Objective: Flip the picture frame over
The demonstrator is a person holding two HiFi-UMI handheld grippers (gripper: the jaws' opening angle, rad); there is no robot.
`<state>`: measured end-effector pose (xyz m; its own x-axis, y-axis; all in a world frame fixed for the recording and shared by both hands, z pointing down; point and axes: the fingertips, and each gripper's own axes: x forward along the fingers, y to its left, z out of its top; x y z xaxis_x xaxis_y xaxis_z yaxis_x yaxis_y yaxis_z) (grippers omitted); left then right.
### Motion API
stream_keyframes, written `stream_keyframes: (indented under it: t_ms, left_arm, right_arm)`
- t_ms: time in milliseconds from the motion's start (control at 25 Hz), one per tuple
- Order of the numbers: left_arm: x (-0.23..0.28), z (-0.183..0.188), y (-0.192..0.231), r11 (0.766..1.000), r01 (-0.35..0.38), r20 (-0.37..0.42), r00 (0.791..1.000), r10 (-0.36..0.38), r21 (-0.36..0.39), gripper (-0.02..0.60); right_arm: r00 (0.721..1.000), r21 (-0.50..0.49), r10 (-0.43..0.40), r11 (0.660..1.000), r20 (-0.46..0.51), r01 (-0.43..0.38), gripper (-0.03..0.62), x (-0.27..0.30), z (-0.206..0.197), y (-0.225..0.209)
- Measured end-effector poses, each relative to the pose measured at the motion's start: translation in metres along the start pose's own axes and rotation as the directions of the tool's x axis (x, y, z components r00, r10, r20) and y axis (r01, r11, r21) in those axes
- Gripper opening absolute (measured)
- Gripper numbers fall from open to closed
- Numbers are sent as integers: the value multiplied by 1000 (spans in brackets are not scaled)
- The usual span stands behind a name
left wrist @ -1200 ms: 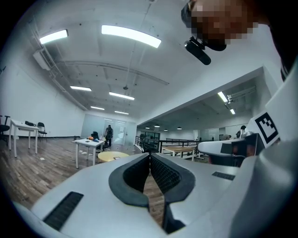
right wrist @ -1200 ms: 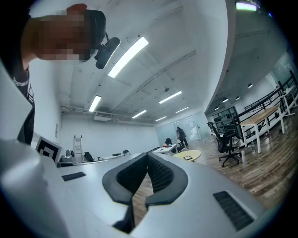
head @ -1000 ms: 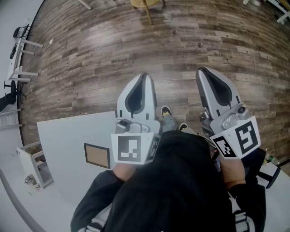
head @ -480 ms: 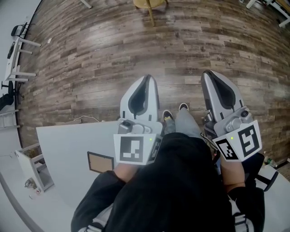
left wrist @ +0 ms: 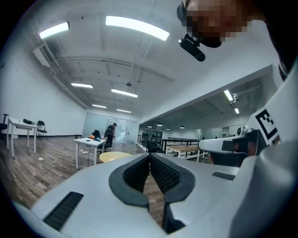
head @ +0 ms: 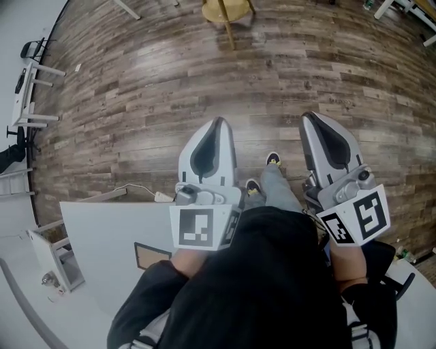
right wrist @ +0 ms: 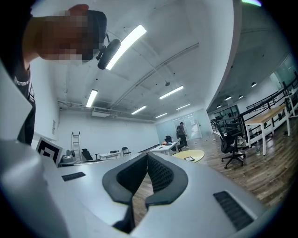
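Note:
The picture frame [head: 150,255], a dark rim around a brown board, lies flat on the white table [head: 102,232] at the lower left of the head view, and my left arm hides part of it. My left gripper [head: 218,121] is held level in front of my body, over the wooden floor and past the table's edge. Its jaws are shut with nothing between them, and in the left gripper view the left gripper [left wrist: 150,154] tips meet. My right gripper [head: 308,116] is held alongside, also shut and empty. The right gripper [right wrist: 147,155] points out into the room.
A small white cabinet [head: 51,262] stands at the table's left end. A cable [head: 136,187] lies on the floor by the table's far edge. A yellow round table [head: 225,10] stands far ahead and a white desk [head: 27,88] stands at the left. My feet [head: 262,174] are on the floor.
The table and picture frame have slid toward the bottom of the head view, and more of the frame is hidden. My feet have stepped forward. Both grippers stay shut and level.

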<state>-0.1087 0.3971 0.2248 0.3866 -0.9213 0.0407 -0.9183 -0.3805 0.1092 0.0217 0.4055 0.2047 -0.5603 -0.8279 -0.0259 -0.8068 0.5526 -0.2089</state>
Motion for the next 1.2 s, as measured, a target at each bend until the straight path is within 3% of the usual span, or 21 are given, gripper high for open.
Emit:
stream_keyframes:
  t_ms: [280,600,960,1200]
  left_arm:
    - [71,6,-12,999,-14,-8,1000,14,32,28]
    - [117,9,-24,996,-44,-21,999,46,79,28]
    - [146,10,-2,996,-55,-30,998,58,75,28]
    - [186,4,38,997,-26,-43,999,29,66,28]
  right_arm:
    - [1000,9,15,1000,13,-15,18,36,12,-66]
    - [999,-1,35,999,3,-35,18,57,15,-113]
    - [999,27,47,999,0,-47,18,90,14,-125]
    - [999,16,33,999,-31,-33,18,144,4,-132]
